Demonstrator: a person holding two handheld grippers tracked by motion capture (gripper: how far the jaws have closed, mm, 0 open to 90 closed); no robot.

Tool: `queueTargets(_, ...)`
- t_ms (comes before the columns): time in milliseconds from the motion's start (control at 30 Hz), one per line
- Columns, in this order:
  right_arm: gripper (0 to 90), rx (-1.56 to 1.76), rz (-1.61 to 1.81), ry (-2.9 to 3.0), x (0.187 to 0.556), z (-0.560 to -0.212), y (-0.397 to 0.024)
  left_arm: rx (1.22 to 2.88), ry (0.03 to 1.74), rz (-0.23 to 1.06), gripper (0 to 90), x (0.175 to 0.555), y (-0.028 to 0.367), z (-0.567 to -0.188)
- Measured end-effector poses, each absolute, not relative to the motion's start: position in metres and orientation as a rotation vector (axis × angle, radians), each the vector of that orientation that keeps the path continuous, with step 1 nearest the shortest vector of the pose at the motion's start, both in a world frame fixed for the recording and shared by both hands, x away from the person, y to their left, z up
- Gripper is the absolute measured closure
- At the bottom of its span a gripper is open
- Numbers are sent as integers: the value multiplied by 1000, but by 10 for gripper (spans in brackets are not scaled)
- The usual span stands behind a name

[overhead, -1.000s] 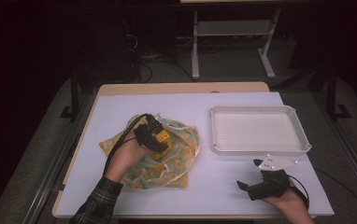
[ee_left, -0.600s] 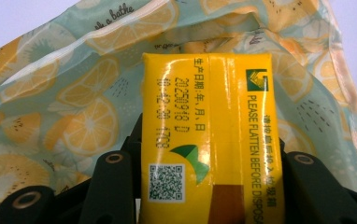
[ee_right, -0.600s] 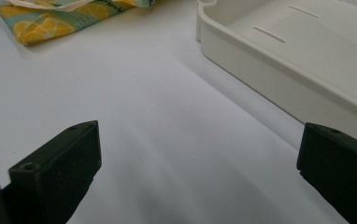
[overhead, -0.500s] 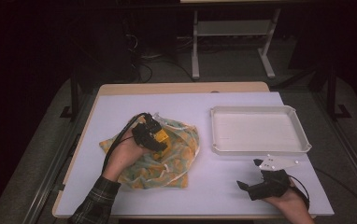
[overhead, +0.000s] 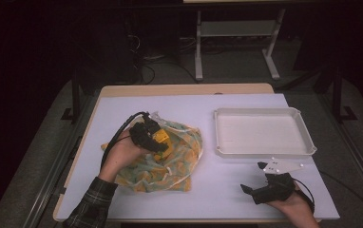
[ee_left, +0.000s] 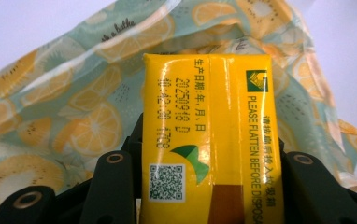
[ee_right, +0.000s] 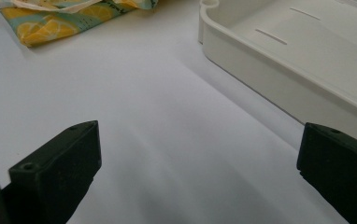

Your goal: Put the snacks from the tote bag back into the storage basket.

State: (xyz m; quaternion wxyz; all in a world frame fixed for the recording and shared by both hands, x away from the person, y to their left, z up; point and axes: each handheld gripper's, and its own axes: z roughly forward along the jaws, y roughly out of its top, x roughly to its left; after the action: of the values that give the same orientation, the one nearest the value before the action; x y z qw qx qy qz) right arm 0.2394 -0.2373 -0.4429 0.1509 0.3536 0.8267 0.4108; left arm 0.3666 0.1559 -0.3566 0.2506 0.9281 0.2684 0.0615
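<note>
A yellow drink carton (ee_left: 209, 140) with printed text and a QR code sits between the black jaws of my left gripper (ee_left: 209, 161), which is shut on its two sides. In the high view the left gripper (overhead: 163, 142) holds the carton (overhead: 162, 138) just over a drawstring bag (overhead: 182, 164) printed with orange slices, lying left of the table's middle. The bag (ee_left: 74, 107) spreads out behind the carton. My right gripper (overhead: 247, 190) rests on the table at the front right, with open jaws and nothing between them (ee_right: 200, 154).
A white rectangular tray (overhead: 262, 151) stands at the right, just beyond the right gripper; its near wall (ee_right: 270, 70) lies close ahead of the right jaws. The bag's corner (ee_right: 50, 25) shows at far left. The tabletop (overhead: 227, 190) is pale lilac.
</note>
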Motion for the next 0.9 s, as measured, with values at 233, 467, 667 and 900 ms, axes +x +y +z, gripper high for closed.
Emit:
queueTargets(233, 0, 1014, 1181, 2374, 239, -443, -237, 2518, 696, 170, 545, 367, 154, -345)
queueTargets(467, 0, 1017, 1183, 2375, 239, -443, -237, 2499, 676, 173, 544, 367, 150, -335)
queueTargets(667, 0, 1014, 1184, 2378, 239, -443, -237, 2491, 652, 175, 544, 367, 145, -328)
queueTargets(900, 0, 1011, 1184, 2379, 239, -443, -237, 2469, 629, 171, 544, 368, 139, -323)
